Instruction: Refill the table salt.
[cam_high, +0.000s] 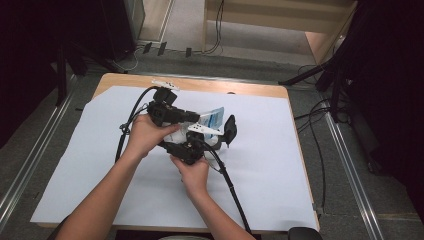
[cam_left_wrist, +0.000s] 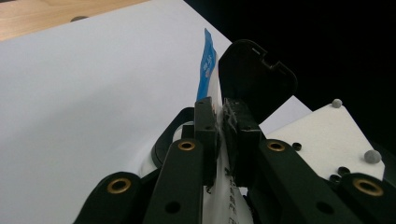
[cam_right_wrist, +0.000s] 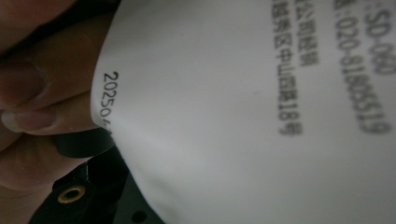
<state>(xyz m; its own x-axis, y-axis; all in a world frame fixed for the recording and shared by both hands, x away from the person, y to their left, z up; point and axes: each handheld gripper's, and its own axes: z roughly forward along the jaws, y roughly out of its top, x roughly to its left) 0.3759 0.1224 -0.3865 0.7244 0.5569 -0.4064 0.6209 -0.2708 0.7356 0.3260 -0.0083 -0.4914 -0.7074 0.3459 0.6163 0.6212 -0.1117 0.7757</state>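
Seen from the high view: white-and-blue packet (cam_high: 212, 120) held above the middle of the white sheet (cam_high: 280, 165), just toward 12 o'clock of centre, between both tools; left gripper (cam_high: 192, 116) reaching in from 9 o'clock, right gripper (cam_high: 227, 131) coming up from 6 o'clock, the two nearly touching.

In the left gripper view: jaws pressed together on the packet's (cam_left_wrist: 208, 74) thin edge, pinching it; blue top corner standing up toward 12 o'clock with small white print, too small to read; dark characters low on the white part, unreadable.

In the right gripper view: packet's (cam_right_wrist: 243, 116) white face very close; legible "20250" along the curled edge at 9 o'clock, blurred Chinese characters ending in "18", and digits like "020-818" toward 3 o'clock; fingertips (cam_right_wrist: 25, 100) of a hand at 9 o'clock, touching that edge; right gripper's jaw state impossible to tell.
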